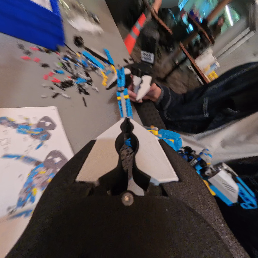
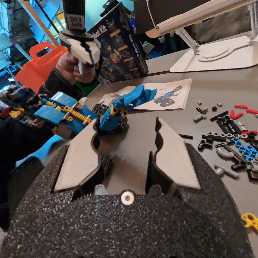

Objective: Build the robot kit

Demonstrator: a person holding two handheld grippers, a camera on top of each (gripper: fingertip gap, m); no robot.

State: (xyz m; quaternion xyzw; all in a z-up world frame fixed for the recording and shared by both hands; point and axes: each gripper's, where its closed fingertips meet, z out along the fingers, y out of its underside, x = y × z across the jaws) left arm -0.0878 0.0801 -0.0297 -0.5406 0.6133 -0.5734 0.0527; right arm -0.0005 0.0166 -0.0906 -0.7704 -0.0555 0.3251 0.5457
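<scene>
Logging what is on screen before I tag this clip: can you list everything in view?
table: one, grey, under everything
brick model: one, blue and yellow, on the table's left edge
loose bricks: many, black, grey, blue, red, scattered on the right
booklet: one, white, open, flat behind the model
kit box: one, dark, standing at the far edge
stand: one, white, far right
beam assembly: one, blue and grey, ahead of the left gripper
left gripper: shut, tips at the beam assembly's end
right gripper: open, beside the model
hand: one, dark sleeve, gripping the left gripper
</scene>
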